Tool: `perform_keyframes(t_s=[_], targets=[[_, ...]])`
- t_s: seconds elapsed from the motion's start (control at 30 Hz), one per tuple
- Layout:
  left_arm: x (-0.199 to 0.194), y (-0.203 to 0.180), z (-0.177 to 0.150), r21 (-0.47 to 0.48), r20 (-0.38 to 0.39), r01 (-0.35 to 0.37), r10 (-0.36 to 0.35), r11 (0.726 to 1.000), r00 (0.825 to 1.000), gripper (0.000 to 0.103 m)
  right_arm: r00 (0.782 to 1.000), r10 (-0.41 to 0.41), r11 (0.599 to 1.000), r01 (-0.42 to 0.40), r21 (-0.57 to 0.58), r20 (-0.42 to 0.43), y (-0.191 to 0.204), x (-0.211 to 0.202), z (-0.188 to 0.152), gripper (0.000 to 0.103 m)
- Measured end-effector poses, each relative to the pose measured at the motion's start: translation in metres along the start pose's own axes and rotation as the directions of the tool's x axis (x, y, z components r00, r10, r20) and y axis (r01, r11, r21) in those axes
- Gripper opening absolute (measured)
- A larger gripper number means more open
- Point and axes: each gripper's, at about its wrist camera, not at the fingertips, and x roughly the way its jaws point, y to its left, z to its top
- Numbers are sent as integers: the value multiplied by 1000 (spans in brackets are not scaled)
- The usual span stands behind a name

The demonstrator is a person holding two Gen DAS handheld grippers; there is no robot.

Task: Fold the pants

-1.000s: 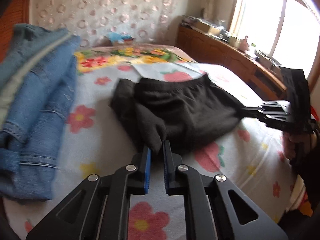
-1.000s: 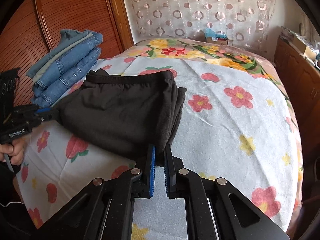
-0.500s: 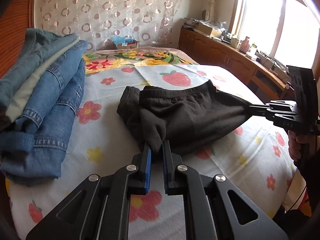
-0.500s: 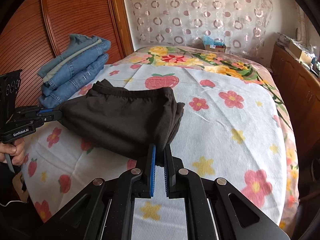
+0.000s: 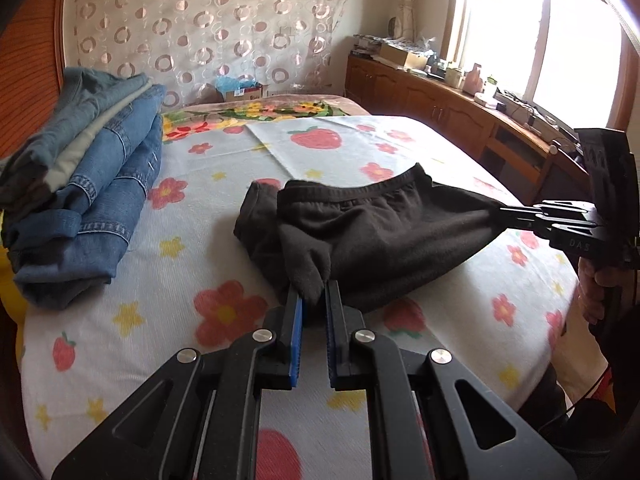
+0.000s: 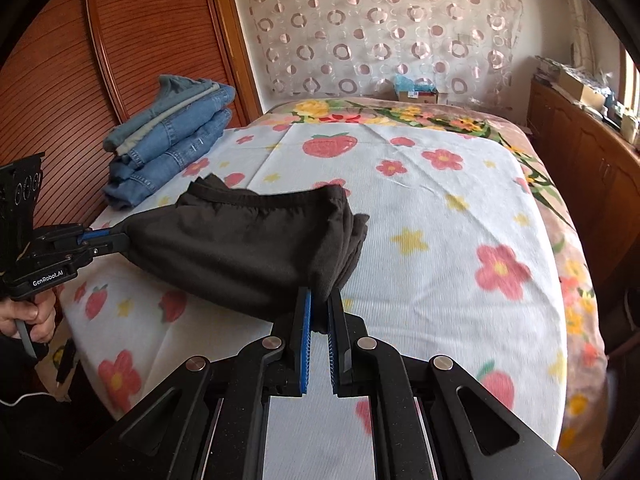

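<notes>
Between both tongs hang the folded black pants (image 5: pixel 372 236), left gripper (image 5: pixel 314 300) and right gripper (image 6: pixel 320 300) each clenched on a corner; next, carrying them toward the jeans stack (image 5: pixel 92 184) seems likely.

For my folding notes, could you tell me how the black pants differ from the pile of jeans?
The black pants hang lifted between the left gripper and right gripper; the jeans rest on the bed, untouched. The pants are one dark garment, the jeans a blue stack. Both are folded.
</notes>
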Motion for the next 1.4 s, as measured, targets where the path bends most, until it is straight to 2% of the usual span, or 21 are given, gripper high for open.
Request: perform_keyframes(t_s=[0.4, 0.53, 0.6, 0.73, 0.8, 1.0, 1.13, 1.4], targets=[[-24, -26, -20, 21, -20, 24, -23, 999, 1000, 12, 1000, -9, 1000, 9, 5, 16, 6, -33, -22, 7], [-23, -25, -16, 16, -31, 5, -5, 1000, 1000, 26, 999, -19, 1000, 19, 4, 28, 8, -43, -26, 7], [-22, -24, -15, 10, -21, -9, 9, 1000, 1000, 44, 999, -32, 999, 32, -8, 38, 9, -47, -26, 7], [-15, -18, -9, -5, -27, -24, 24, 1000, 999, 48, 998, -35, 999, 35, -3, 60, 7, -53, -23, 7], [-9, -18, -7, 3, -34, -23, 23, 1000, 999, 60, 997, -36, 999, 36, -7, 67, 7, -52, -23, 7], [19, -16, 3, 2, -68, -5, 5, 1000, 998, 60, 996, -14, 1000, 13, 9, 84, 3, -34, -18, 11], [36, -13, 8, -7, -93, 3, -3, 1000, 996, 60, 996, -14, 1000, 14, 4, 93, 1, -17, -12, 21], [51, -7, 9, -11, -122, 1, -2, 1000, 993, 60, 999, -26, 999, 27, -27, 39, 1, 25, 5, 23]])
